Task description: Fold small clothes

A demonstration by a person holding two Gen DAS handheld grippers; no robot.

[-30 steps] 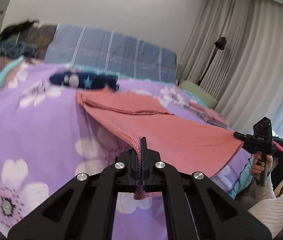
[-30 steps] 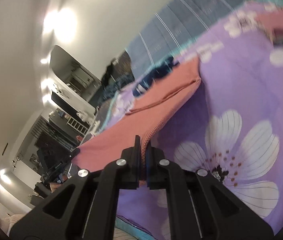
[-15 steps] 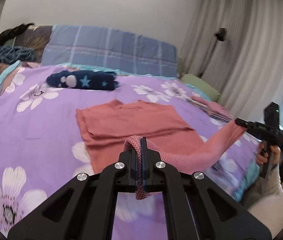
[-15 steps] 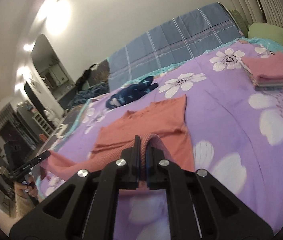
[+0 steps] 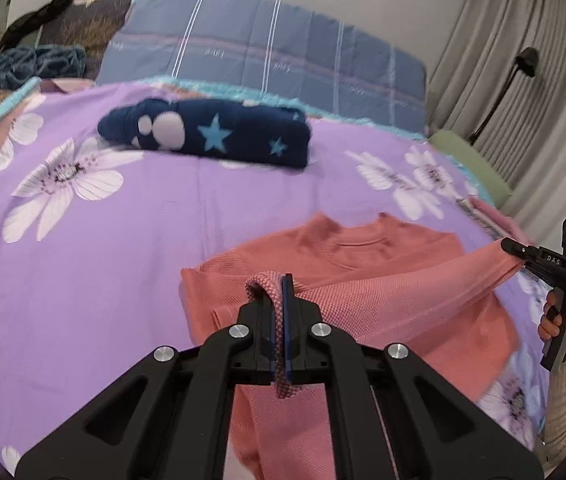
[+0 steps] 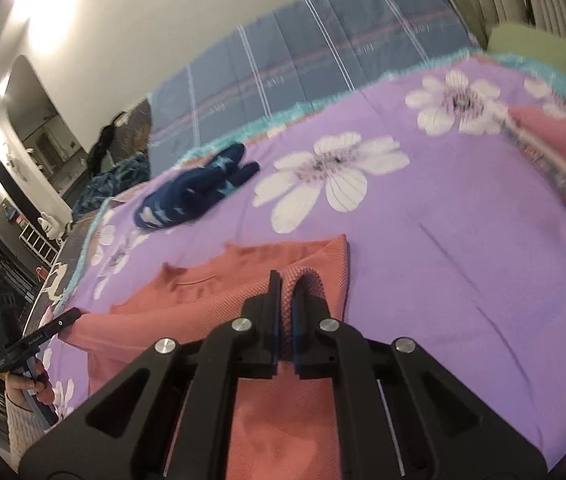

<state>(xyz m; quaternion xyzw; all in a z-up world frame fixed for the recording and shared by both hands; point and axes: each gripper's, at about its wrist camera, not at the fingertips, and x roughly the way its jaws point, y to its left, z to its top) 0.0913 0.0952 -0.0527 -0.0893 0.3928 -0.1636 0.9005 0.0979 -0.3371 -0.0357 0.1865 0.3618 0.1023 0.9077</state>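
A salmon pink knit top (image 5: pixel 363 256) lies on the purple flowered bedspread (image 5: pixel 123 248), collar toward the pillows. My left gripper (image 5: pixel 282 292) is shut on its hem edge and holds it above the garment. My right gripper (image 6: pixel 287 292) is shut on the other hem corner of the pink top (image 6: pixel 267 264). The hem stretches between the two grippers over the top's upper part. The right gripper also shows in the left wrist view (image 5: pixel 523 252), and the left gripper in the right wrist view (image 6: pixel 63 320).
A navy star-patterned garment (image 5: pixel 211 132) lies near the blue plaid pillows (image 5: pixel 263 56). A stack of folded clothes (image 6: pixel 563 160) sits at the bed's right side by a green cushion (image 6: pixel 543 48). Curtains and a floor lamp (image 5: pixel 523 64) stand beyond.
Both grippers carried the hem forward over the top toward the collar and lower, so the fabric went from stretched in the air to doubled over the garment.
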